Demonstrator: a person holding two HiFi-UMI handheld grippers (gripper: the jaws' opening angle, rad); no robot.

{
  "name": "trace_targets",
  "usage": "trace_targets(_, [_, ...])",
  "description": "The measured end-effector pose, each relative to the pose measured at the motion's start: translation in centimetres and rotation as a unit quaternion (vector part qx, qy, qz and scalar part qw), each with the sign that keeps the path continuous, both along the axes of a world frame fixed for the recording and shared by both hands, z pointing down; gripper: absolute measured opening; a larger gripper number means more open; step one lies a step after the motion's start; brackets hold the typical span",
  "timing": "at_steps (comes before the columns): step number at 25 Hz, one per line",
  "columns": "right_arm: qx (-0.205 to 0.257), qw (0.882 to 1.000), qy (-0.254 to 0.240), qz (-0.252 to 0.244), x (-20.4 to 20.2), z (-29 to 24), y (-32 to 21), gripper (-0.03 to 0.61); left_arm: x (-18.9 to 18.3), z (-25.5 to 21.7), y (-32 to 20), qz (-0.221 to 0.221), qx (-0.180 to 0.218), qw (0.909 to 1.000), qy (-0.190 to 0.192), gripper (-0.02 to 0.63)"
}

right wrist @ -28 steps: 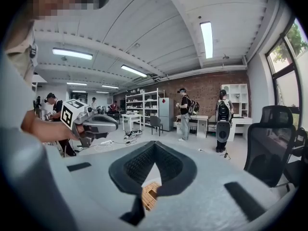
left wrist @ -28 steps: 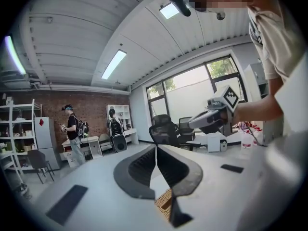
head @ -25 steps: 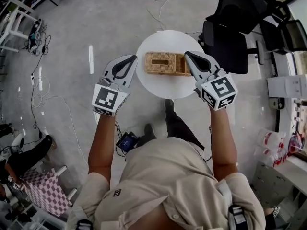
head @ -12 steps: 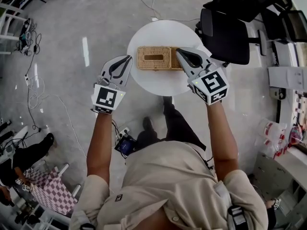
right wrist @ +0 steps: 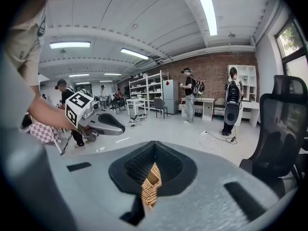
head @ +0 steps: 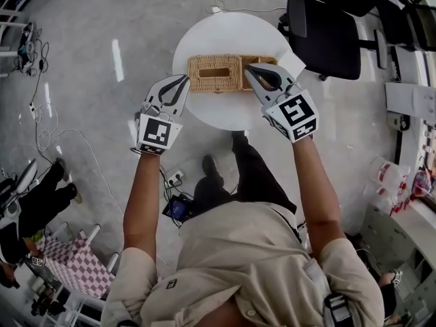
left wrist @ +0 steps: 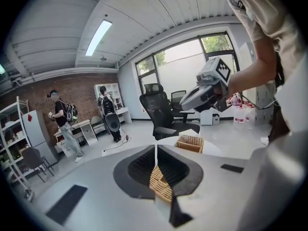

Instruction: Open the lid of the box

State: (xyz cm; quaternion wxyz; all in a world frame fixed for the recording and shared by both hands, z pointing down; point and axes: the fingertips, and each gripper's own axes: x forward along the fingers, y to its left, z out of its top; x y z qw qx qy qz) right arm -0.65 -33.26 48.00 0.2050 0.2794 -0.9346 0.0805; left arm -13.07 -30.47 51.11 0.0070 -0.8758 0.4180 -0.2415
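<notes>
I see the rectangular woven wicker box (head: 214,73) at the middle of the round white table (head: 231,111), long axis left to right, slotted lid facing up. My left gripper (head: 182,80), jaws closed and empty, is at the table's left edge. My right gripper (head: 249,69), also closed and empty, is over the box's right end.

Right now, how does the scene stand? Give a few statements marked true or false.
The box sits on a round white table. True.
The left gripper and the right gripper have their jaws wide open. False: both are shut.
A black chair stands at the table's right in the head view. True.
The right gripper hangs over bare floor, away from the box. False: in the head view it overlaps the box's right end.
</notes>
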Motion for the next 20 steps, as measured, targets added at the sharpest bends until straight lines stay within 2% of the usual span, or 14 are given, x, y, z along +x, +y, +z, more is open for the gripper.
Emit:
trace_targets(6, [-0.014,1.0,0.017,-0.011,-0.7,4.0,0.0,-0.008,-0.3,4.6,0.0,0.006,-0.026,0.9993,-0.025,0.014])
trace_targets(12, [-0.027,0.999,0.033,-0.02,-1.2,8.6,-0.4,-0.008,-0.1,8.9,-0.6,0.022,-0.049,0.9979,-0.035,0.015])
trace_targets(20, [-0.028,0.996,0.066,-0.045,-2.0,13.3,0.7,-0.006,-0.2,13.7,-0.2,0.04,-0.055,0.995,-0.072,0.015])
